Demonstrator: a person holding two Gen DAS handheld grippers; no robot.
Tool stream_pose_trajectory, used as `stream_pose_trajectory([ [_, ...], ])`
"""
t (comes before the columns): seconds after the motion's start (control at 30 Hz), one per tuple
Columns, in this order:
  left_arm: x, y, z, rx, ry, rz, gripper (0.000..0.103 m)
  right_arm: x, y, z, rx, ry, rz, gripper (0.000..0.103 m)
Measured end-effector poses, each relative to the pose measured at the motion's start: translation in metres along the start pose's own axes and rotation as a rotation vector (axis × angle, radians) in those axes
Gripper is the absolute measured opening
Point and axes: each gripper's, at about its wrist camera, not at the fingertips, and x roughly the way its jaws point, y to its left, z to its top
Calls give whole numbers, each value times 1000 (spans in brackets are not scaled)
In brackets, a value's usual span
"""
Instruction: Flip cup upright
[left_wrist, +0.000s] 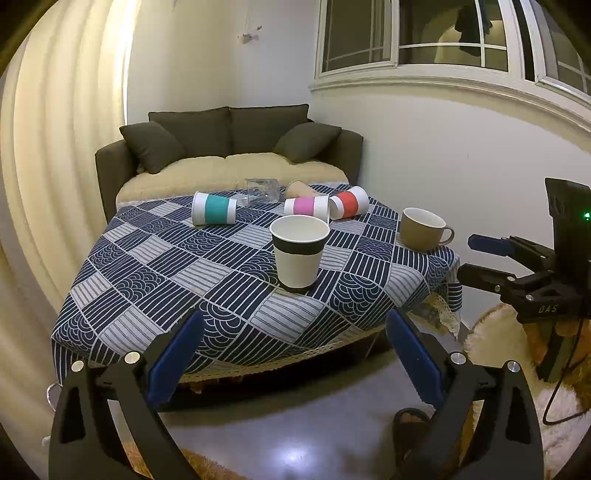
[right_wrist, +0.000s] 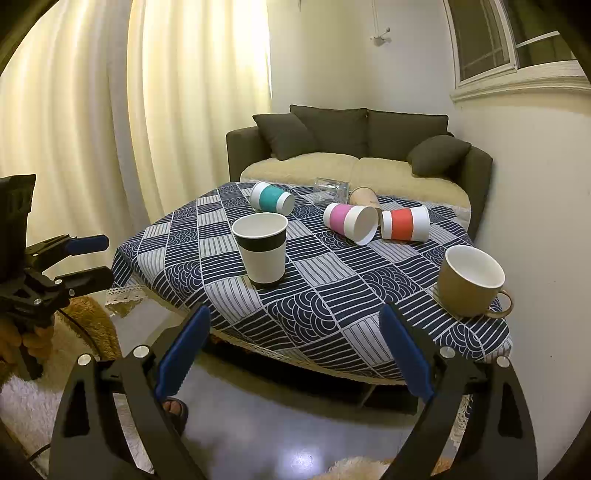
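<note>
A paper cup with a black band (left_wrist: 299, 251) (right_wrist: 263, 248) stands upright near the table's front. A tan mug (left_wrist: 423, 229) (right_wrist: 471, 281) stands upright at the right. Lying on their sides at the back are a teal-banded cup (left_wrist: 214, 208) (right_wrist: 272, 197), a pink-banded cup (left_wrist: 306, 205) (right_wrist: 351, 218), a red-banded cup (left_wrist: 349, 202) (right_wrist: 405, 223), a brown cup (left_wrist: 297, 188) (right_wrist: 364, 196) and a clear glass (left_wrist: 262, 190) (right_wrist: 330, 190). My left gripper (left_wrist: 295, 332) (right_wrist: 94, 258) and right gripper (right_wrist: 295, 328) (left_wrist: 469, 258) are open and empty, off the table's near edge.
The table carries a blue patterned cloth (left_wrist: 166, 288) (right_wrist: 332, 306). A dark sofa (left_wrist: 229, 147) (right_wrist: 369, 147) stands behind it, curtains (right_wrist: 110, 110) at the left, a wall and window (left_wrist: 424, 37) at the right. Fluffy rugs (left_wrist: 491, 339) lie on the grey floor.
</note>
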Motion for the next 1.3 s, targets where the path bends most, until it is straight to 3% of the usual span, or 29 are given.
stream_pose_trajectory([
  [1.3,1,0,0,-4,4,-2,96,2,1,0,-3,4,0,91],
])
